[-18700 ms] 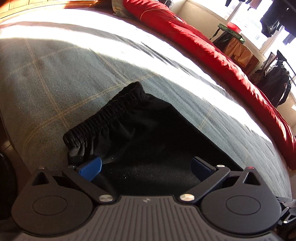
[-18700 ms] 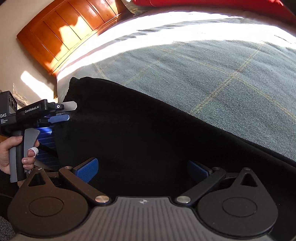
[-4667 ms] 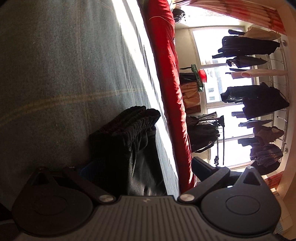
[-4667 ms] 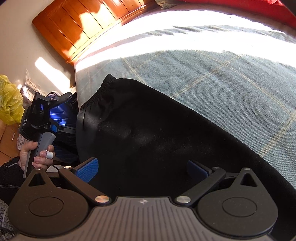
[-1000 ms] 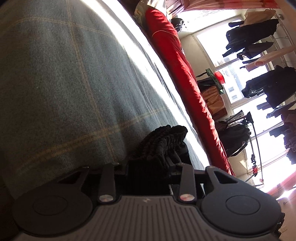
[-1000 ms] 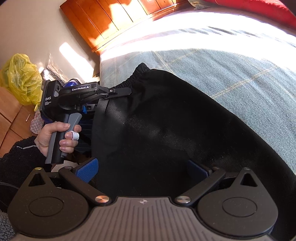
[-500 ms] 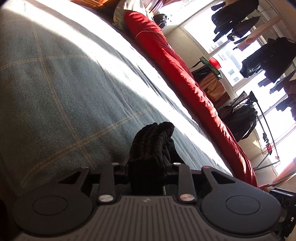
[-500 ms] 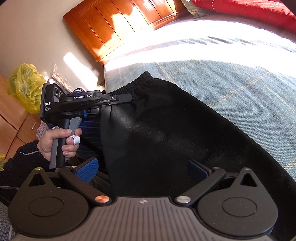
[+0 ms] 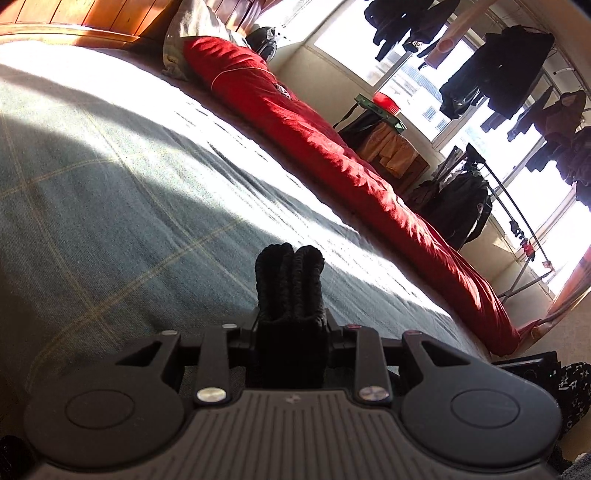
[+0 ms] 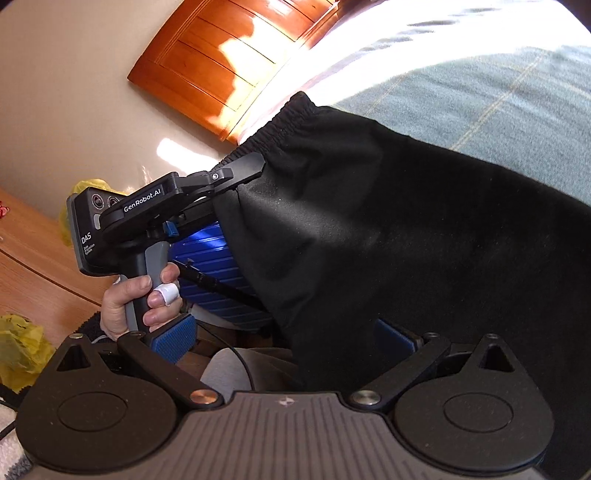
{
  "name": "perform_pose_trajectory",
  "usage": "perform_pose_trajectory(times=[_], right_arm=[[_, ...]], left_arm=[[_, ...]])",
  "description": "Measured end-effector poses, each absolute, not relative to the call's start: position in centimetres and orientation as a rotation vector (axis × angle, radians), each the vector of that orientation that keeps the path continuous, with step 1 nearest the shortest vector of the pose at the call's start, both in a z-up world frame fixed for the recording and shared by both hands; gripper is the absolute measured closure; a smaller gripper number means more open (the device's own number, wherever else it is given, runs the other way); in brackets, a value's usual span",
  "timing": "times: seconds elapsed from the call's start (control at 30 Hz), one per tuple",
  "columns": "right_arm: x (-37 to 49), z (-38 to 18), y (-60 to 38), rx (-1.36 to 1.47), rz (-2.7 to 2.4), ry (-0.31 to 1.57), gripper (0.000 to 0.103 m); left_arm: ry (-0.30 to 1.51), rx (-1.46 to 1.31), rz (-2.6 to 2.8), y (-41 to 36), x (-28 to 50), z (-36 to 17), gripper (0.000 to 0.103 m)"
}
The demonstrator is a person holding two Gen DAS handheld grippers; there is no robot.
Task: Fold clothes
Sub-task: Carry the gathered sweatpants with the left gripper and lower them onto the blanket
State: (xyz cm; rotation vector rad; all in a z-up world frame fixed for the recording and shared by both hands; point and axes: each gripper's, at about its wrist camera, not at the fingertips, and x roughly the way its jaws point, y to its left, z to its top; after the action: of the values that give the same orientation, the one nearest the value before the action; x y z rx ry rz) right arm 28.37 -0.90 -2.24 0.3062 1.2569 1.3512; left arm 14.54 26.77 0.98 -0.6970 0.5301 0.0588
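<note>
Bedding fills the left wrist view: a grey-green checked bedspread (image 9: 122, 206) runs from the near edge to the far side, where a long red duvet (image 9: 332, 147) lies along that edge. A wooden headboard (image 9: 74, 18) closes the far left end. Beyond the bed, dark clothes hang on a drying rack (image 9: 517, 221) before bright windows. The left gripper (image 9: 290, 332) has its jaws drawn in tight on the bunched elastic waistband of the black trousers (image 9: 290, 280), which stands up in a ribbed wad between the fingers, above the bedspread near its near edge.

From the right wrist view, the same trousers (image 10: 424, 229) spread wide across the near edge of the bed, their long axis running from the waistband at upper left down to lower right. The left gripper (image 10: 258, 166) pinches the waistband corner, lifted off the bedspread (image 10: 498, 103), and cloth hangs slack below it. The person's left hand (image 10: 136, 299) holds the handle. A blue ribbed case (image 10: 218, 273) stands behind the hanging cloth, and yellow bags (image 10: 18, 350) lie on the floor. The right gripper (image 10: 284, 338) stands wide, blue pads either side of the trousers' edge, neither pressing it.
</note>
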Motion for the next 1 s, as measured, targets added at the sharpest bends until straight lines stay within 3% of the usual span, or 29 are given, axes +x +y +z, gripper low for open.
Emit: perform_pose_trajectory(times=[0.4,0.63,1.0], right_arm=[[25.8,-5.6,3.0,0.302,1.452,1.467,0.000],[26.1,-3.6,3.0,0.198,1.431,1.350,0.000],[33.1,-1.0,-3.1,0.376,1.208,1.173,0.000]], left_arm=[[0.530,-0.691,0.059,25.3,14.7,1.6,0.074],[0.518,-0.682,0.052,24.7,14.7,2.0,0.074],[0.516,-0.653,-0.013,22.3,14.5,3.6,0.074]])
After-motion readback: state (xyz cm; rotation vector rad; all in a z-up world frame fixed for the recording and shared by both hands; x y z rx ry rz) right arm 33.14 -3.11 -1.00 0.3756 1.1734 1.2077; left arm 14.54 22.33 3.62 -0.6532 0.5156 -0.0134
